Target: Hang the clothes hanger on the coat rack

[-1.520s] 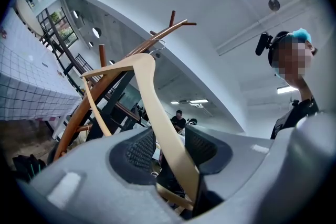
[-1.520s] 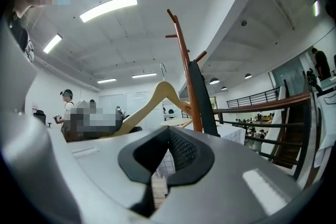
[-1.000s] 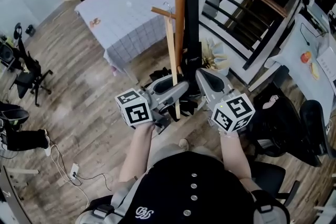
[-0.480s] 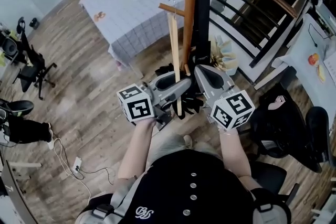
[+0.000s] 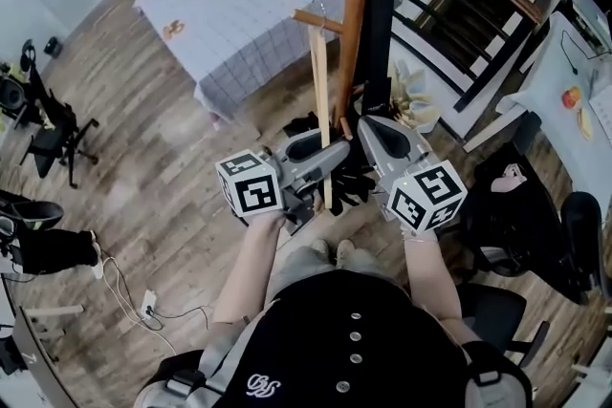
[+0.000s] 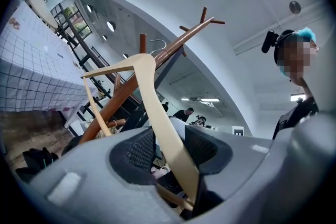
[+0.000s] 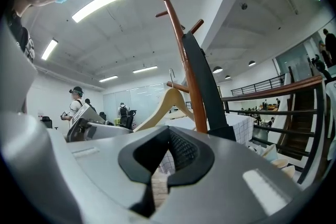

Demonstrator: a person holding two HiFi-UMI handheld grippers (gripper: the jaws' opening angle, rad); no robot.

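Wooden hanger (image 5: 316, 100): pale, hanging upright just beside the brown pole, its metal hook at a side peg (image 5: 314, 18); whether the hook rests on the peg cannot be told.
Coat rack (image 5: 356, 33): stands between the two grippers and a checked tablecloth (image 5: 229, 5).
Left gripper (image 6: 170, 150): clamped on the hanger's lower arm.
Right gripper (image 7: 167, 157): jaws slightly apart, nothing between them, close to the pole.
Floor: wood floor (image 5: 163, 167).

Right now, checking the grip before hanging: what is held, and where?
The left gripper clamps the wooden hanger on one arm, near its end; the right gripper holds nothing.
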